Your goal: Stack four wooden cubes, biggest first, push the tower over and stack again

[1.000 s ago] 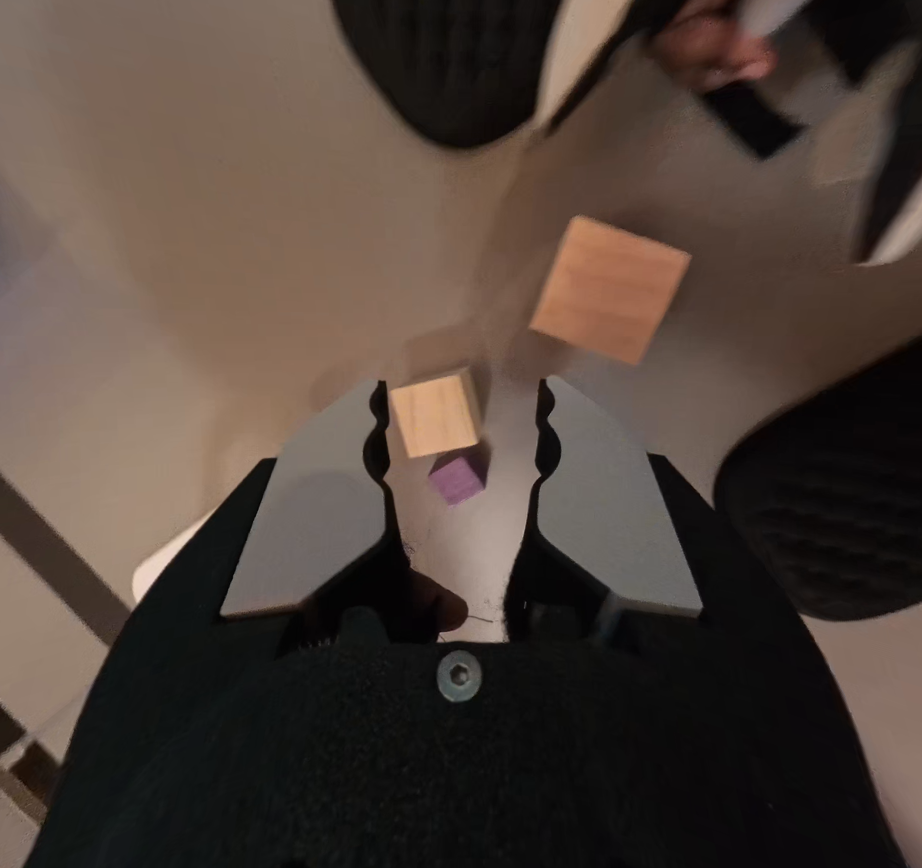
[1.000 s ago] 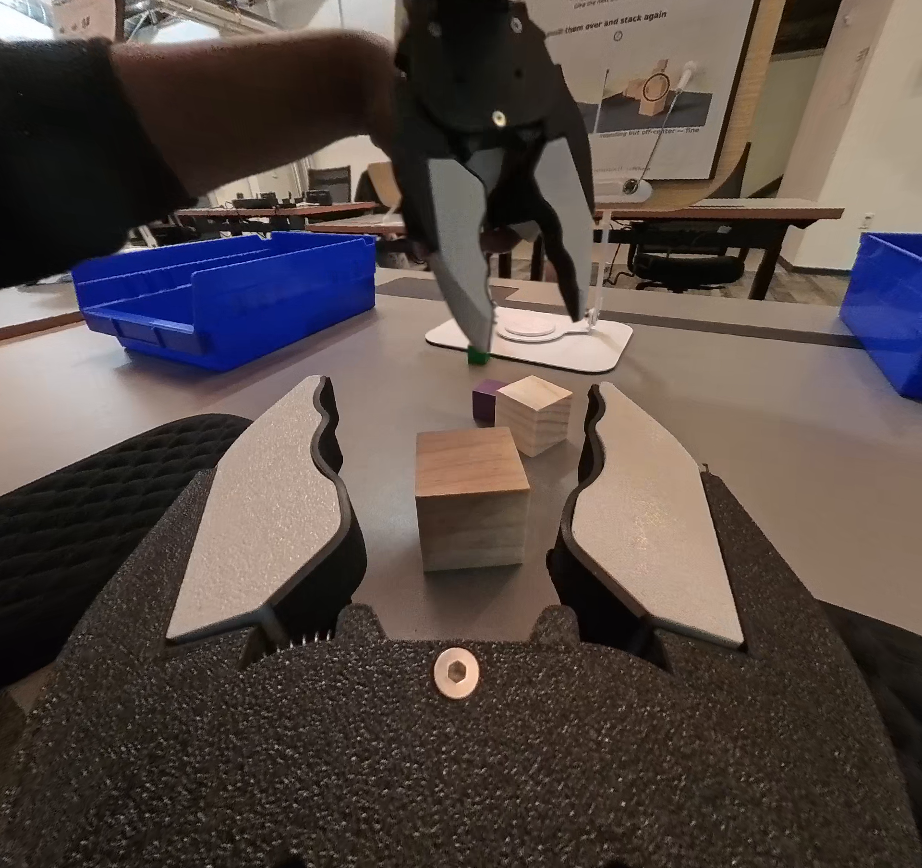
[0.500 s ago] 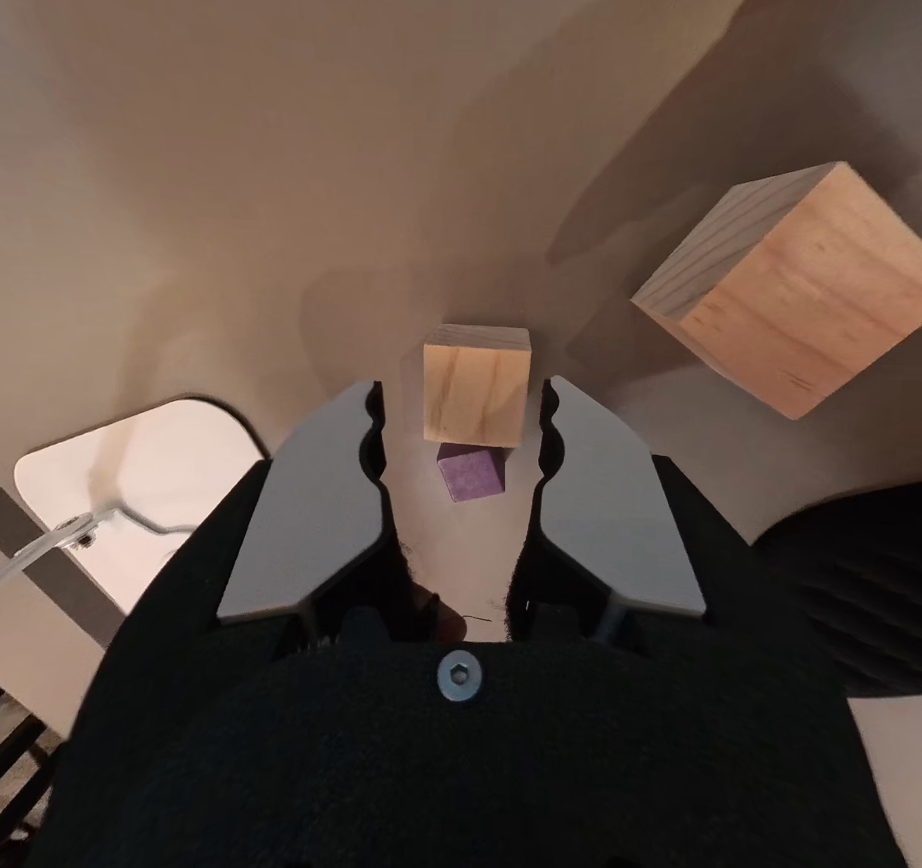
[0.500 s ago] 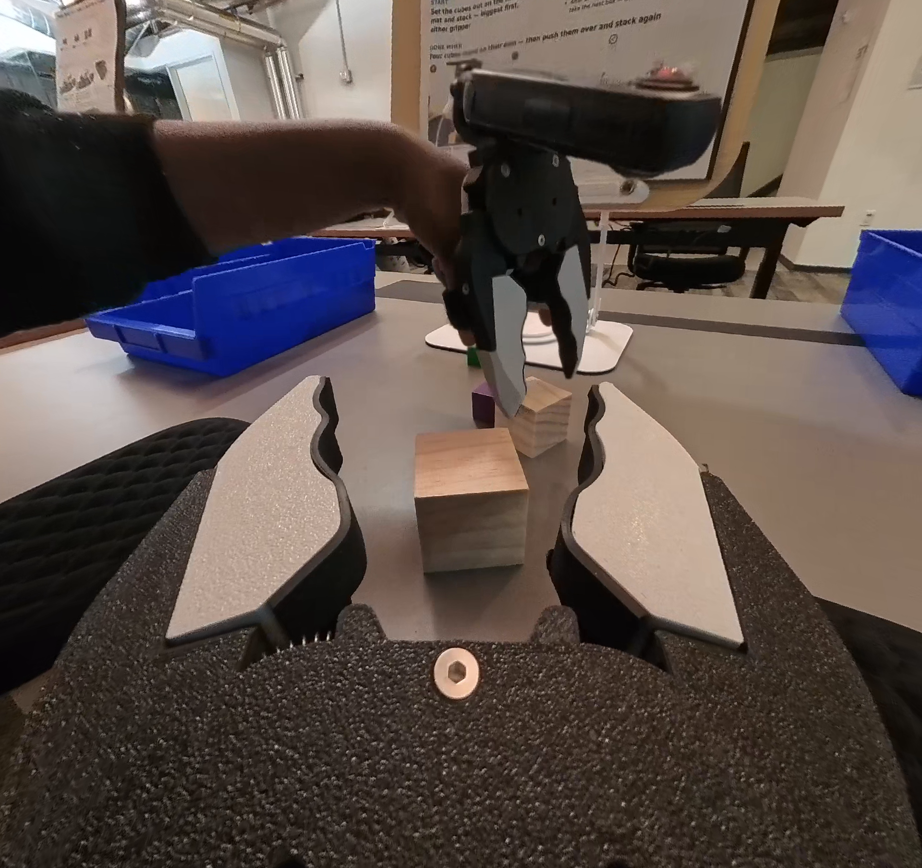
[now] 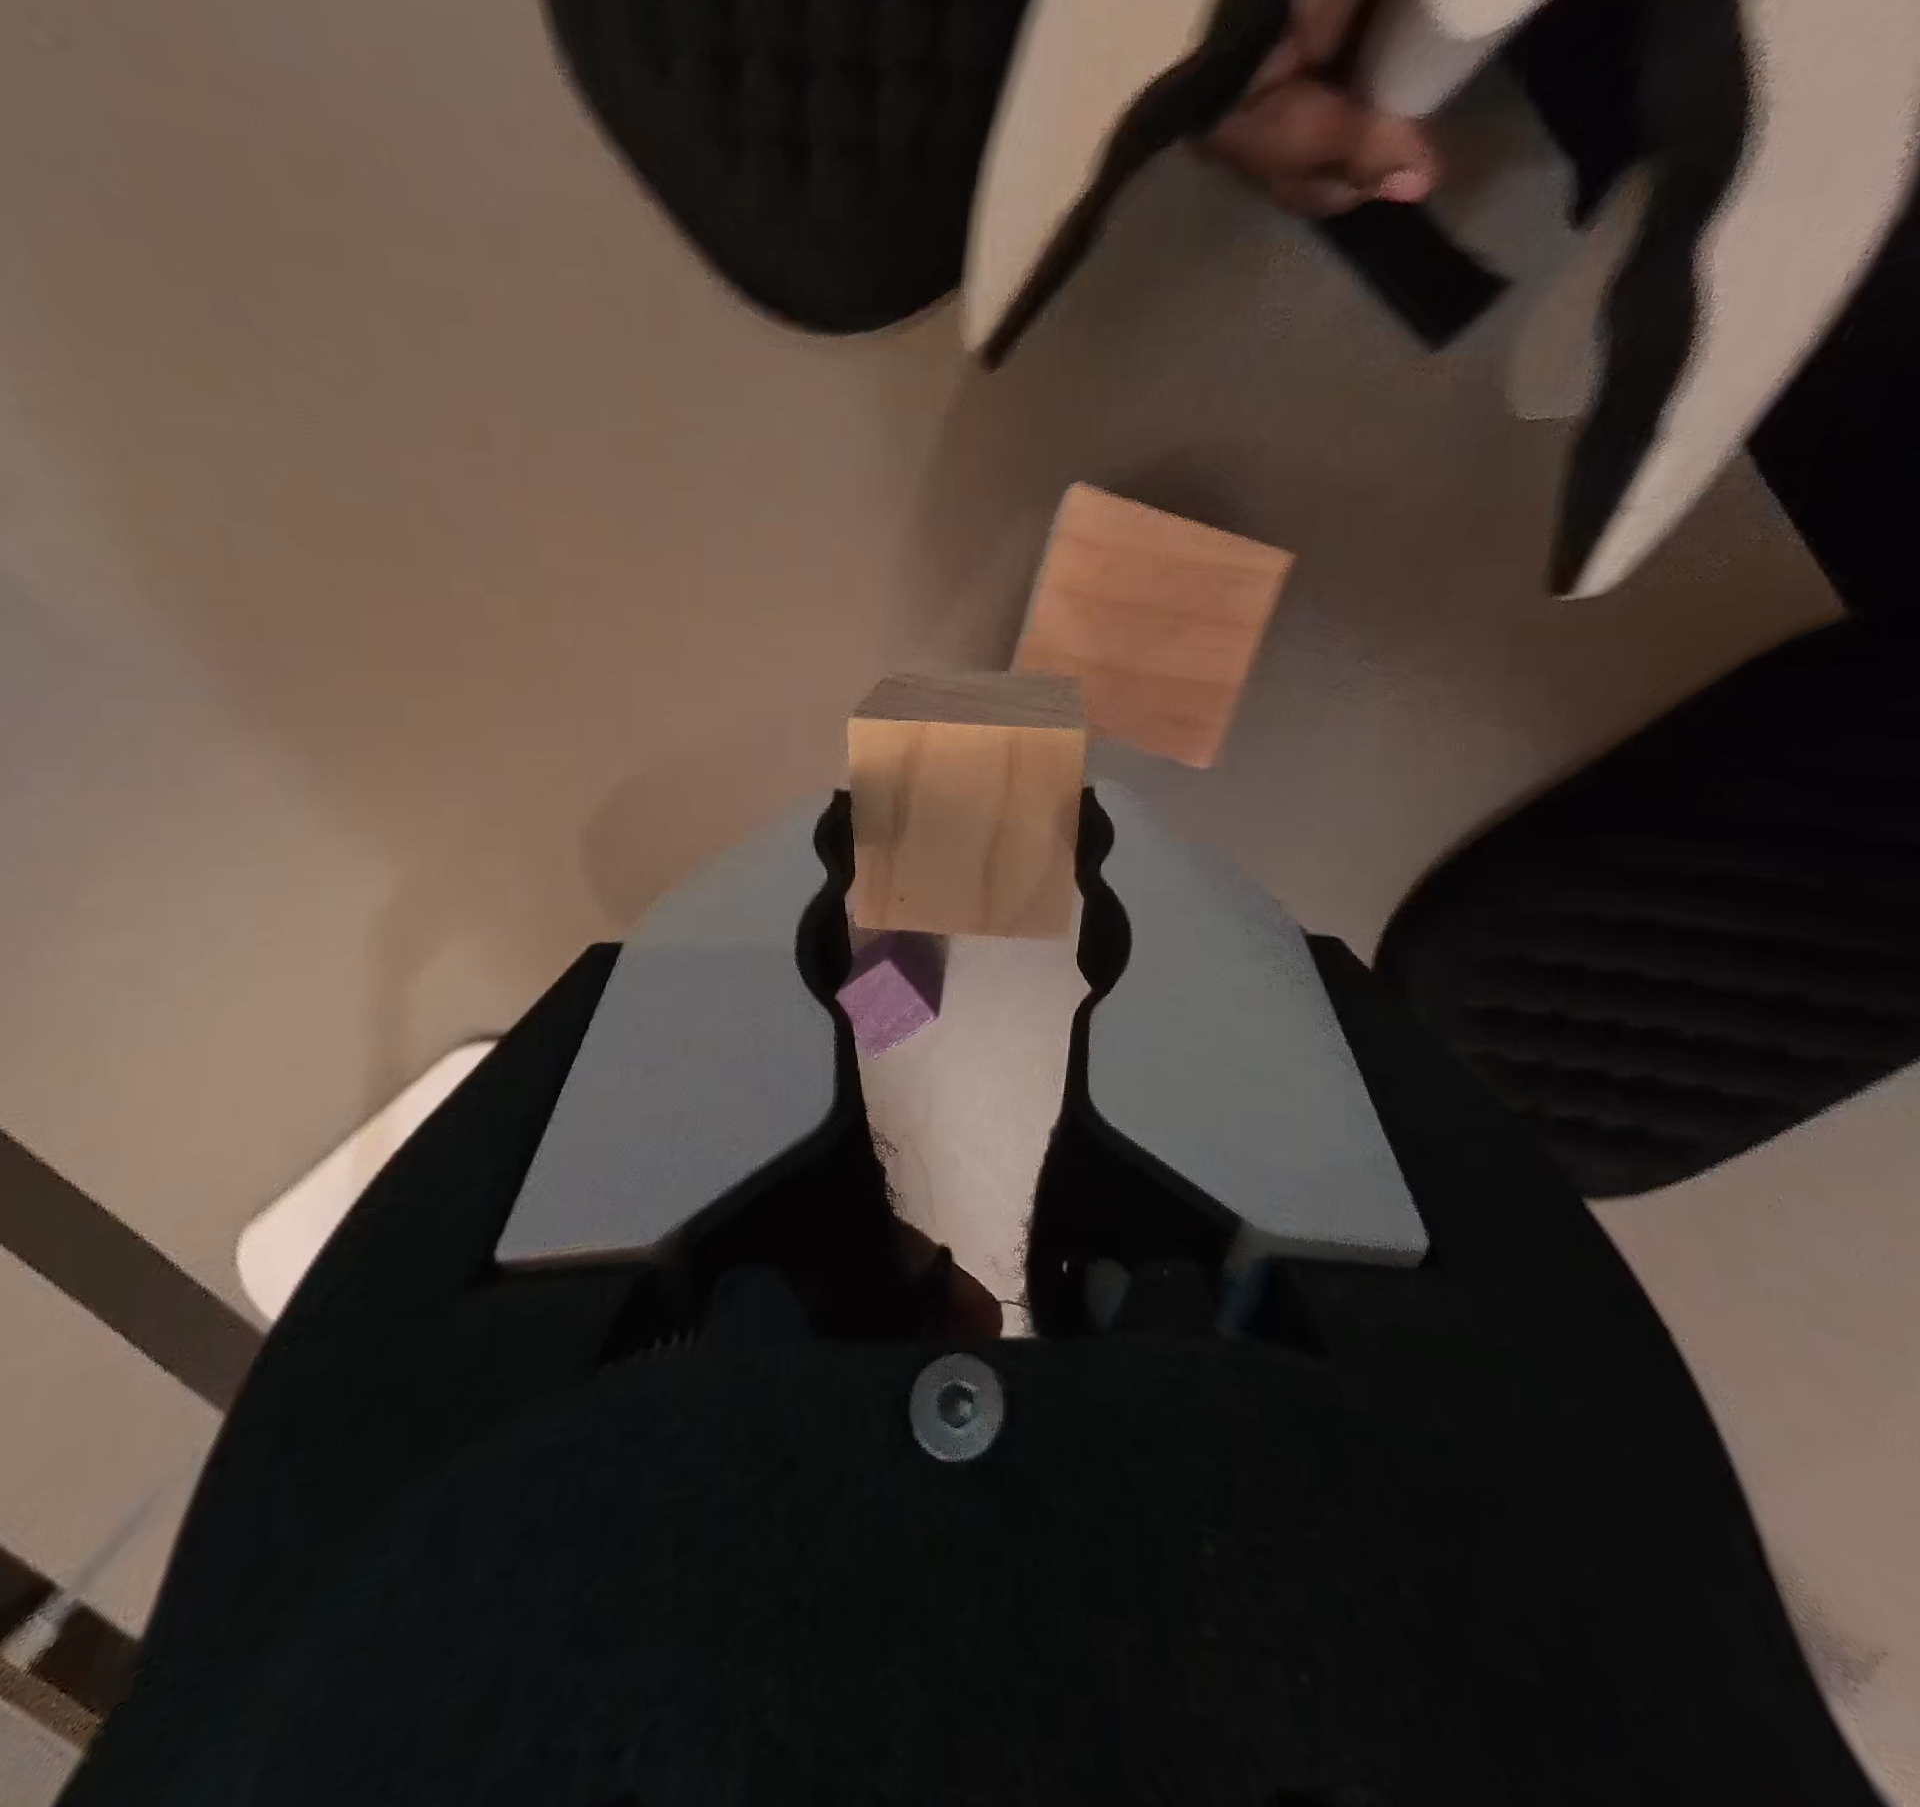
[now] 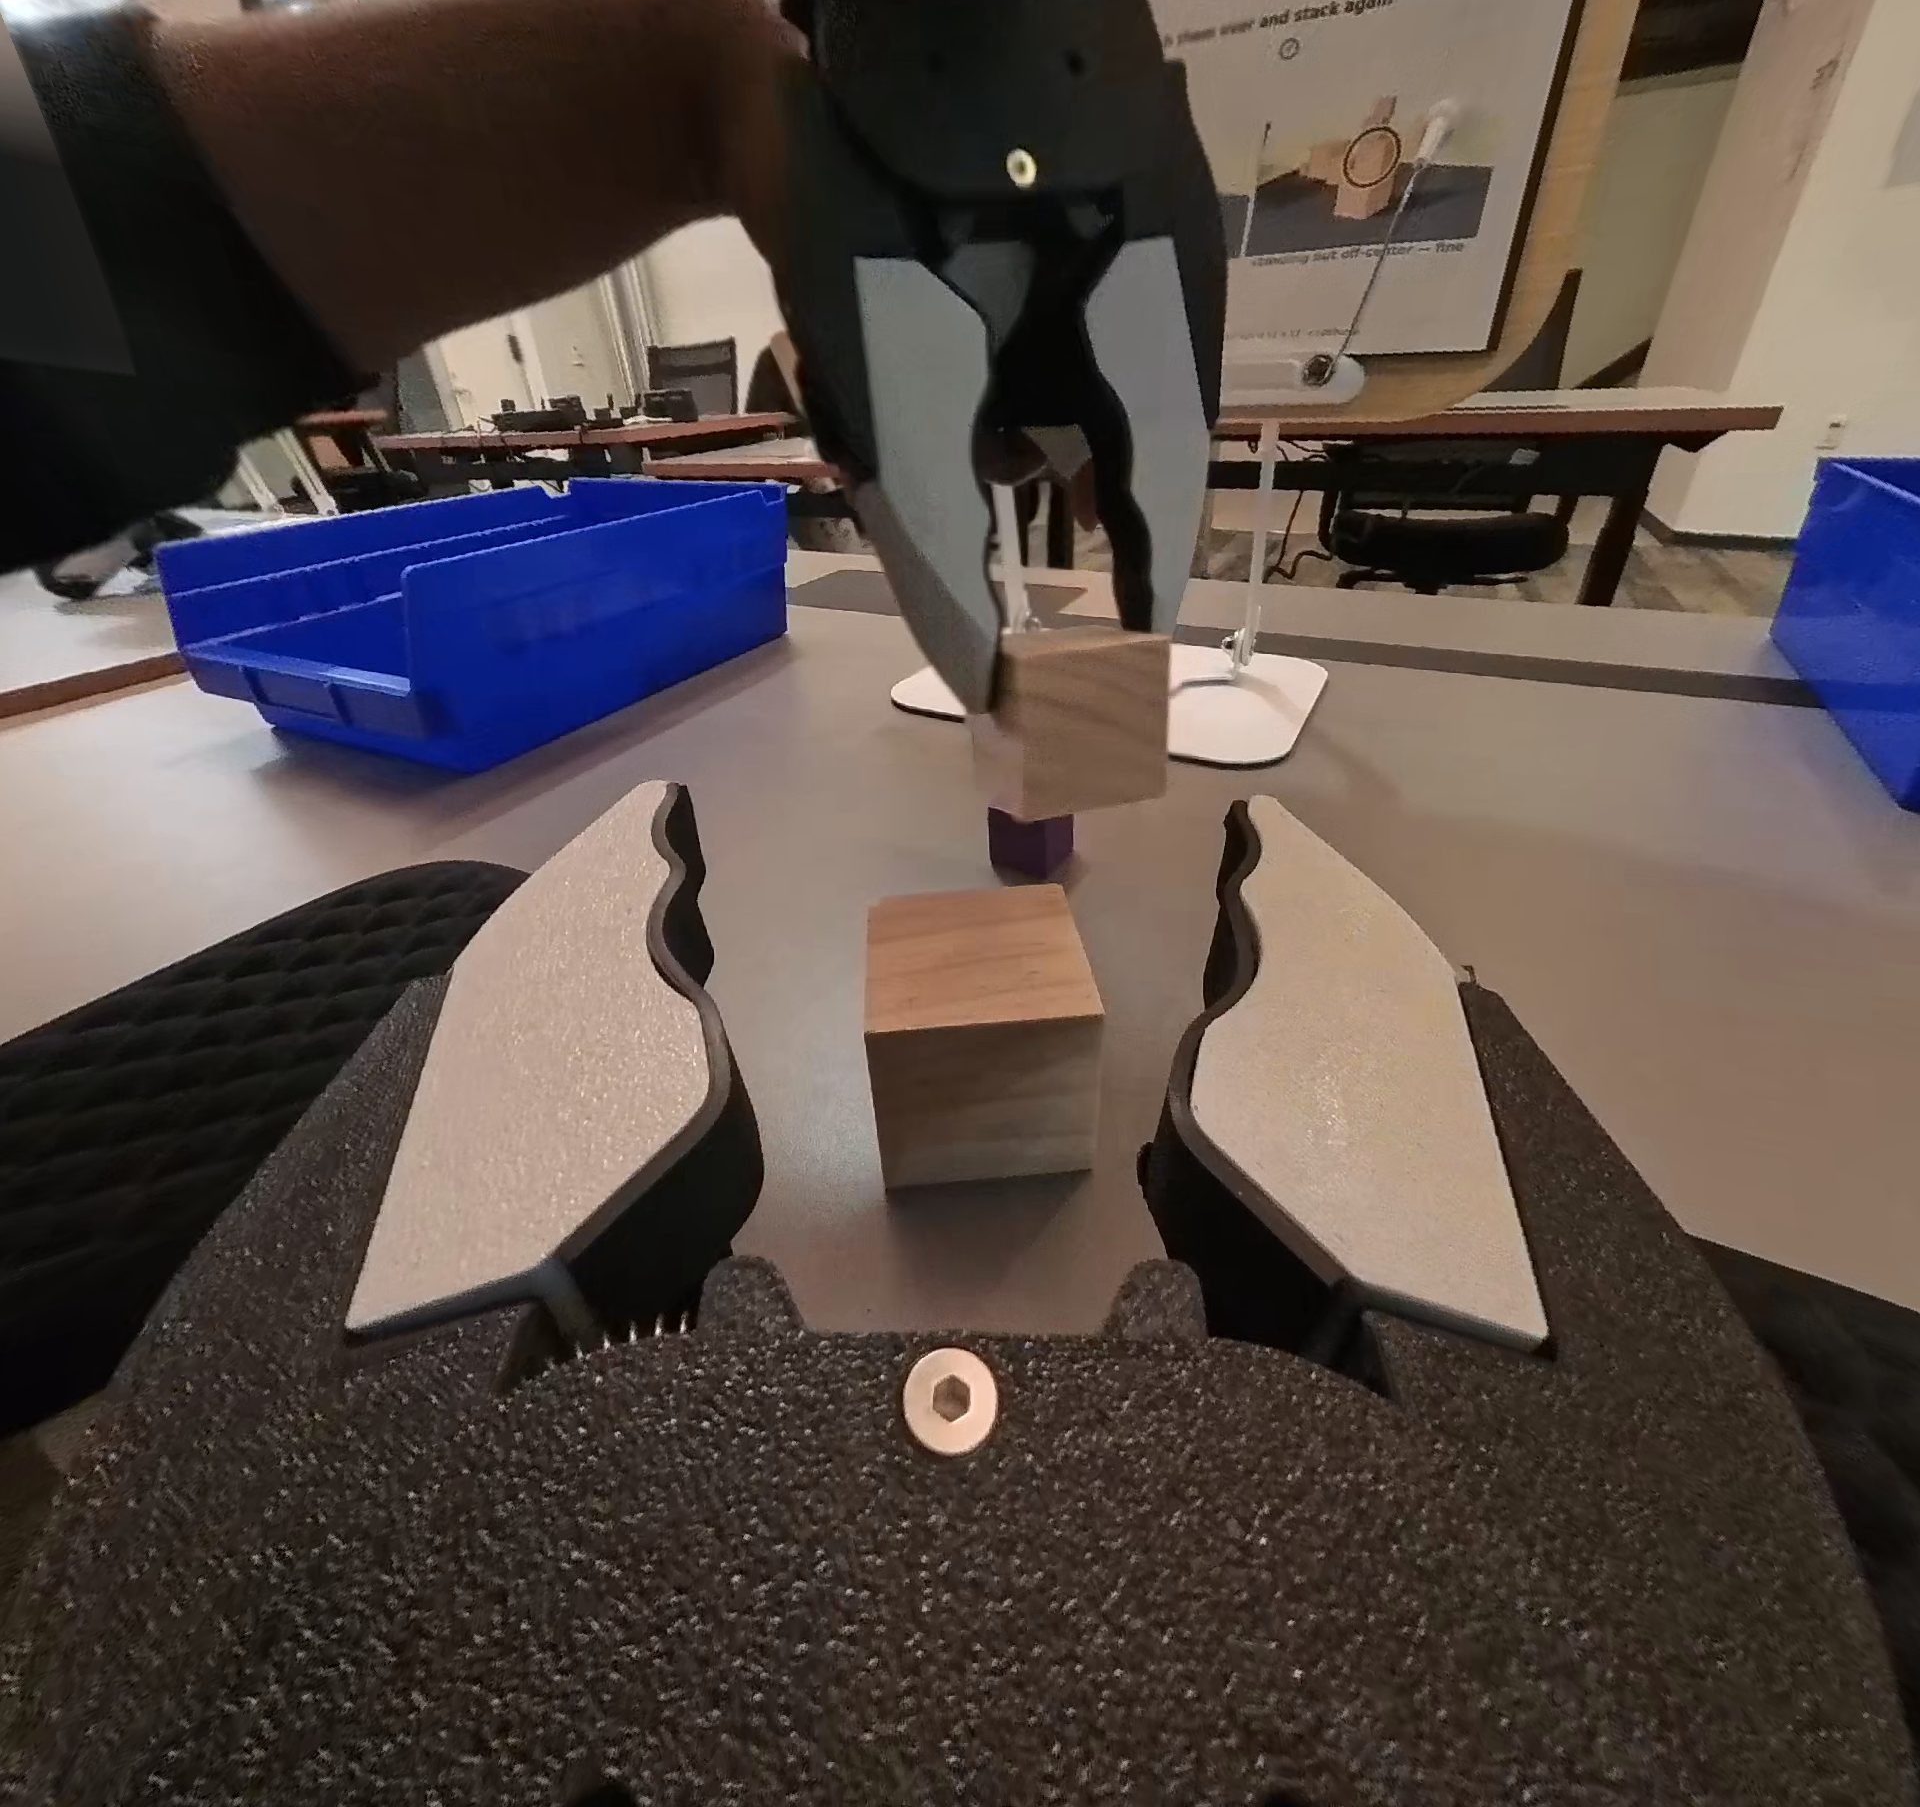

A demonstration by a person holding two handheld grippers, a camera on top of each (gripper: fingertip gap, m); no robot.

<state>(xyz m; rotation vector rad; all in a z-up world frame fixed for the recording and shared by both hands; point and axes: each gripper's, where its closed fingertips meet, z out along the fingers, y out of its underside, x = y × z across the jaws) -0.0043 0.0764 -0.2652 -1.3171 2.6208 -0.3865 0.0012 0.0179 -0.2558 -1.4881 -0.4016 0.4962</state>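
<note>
two pale square wooden cubes: our left gripper point(image 5: 961, 858) clamps the smaller point(image 5: 964, 822) above the table point(image 6: 1455, 874), over a little purple cube point(image 6: 1029, 841); the larger point(image 6: 982, 1035) sits untouched between our wide right gripper point(image 6: 961, 926) fingers.

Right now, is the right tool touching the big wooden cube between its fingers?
Apart. The right wrist view shows the right tool wide open, with bare table on both sides of the big cube between cube and fingers.

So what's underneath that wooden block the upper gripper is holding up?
Under the lifted wooden block, pinched by the left gripper, a small purple cube sits on the grey table. The block partly covers the cube's top.
</note>
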